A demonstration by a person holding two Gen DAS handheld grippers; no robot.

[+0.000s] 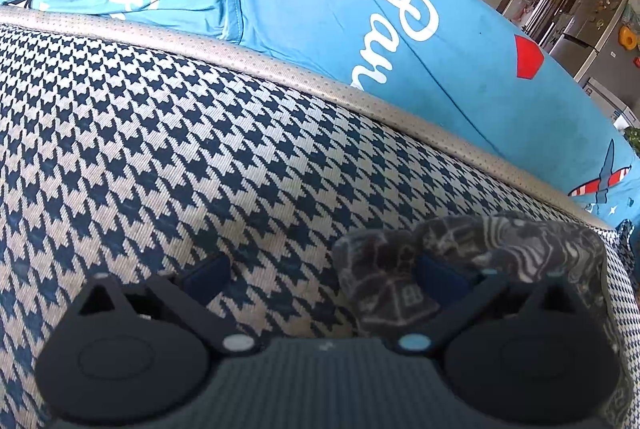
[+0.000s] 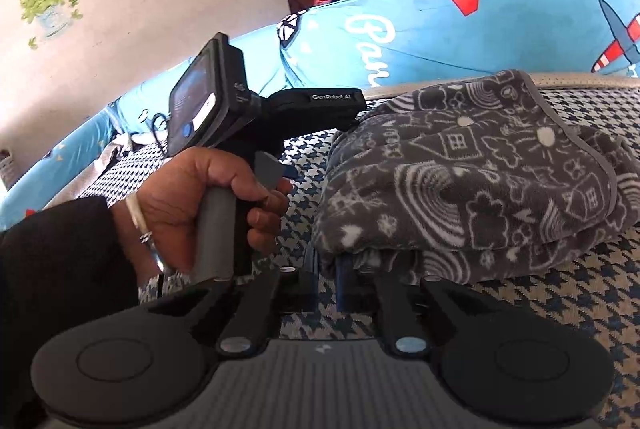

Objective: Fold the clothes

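Left gripper (image 1: 320, 279) gaped wide, garment (image 1: 472, 249) against right finger only. Right gripper (image 2: 328, 279) narrow, pinched hem; could've slipped, thin bite.

- Grey fleece garment with white doodle print (image 1: 500, 253): blurred in left wrist view, cut by right edge.
- Right tool (image 2: 326, 279): fingertips hidden under the garment's (image 2: 472, 169) fold.
- Left tool (image 2: 320, 99): tips hidden behind the garment.
- Blue printed cushion (image 1: 400, 29): lettering cut off by the houndstooth seat's (image 1: 180, 133) edge.

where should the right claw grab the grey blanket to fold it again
Take the grey blanket by its near folded edge, coming in low from the front: that edge bulges just ahead of the right claw, while the trimmed edge lies farther back.
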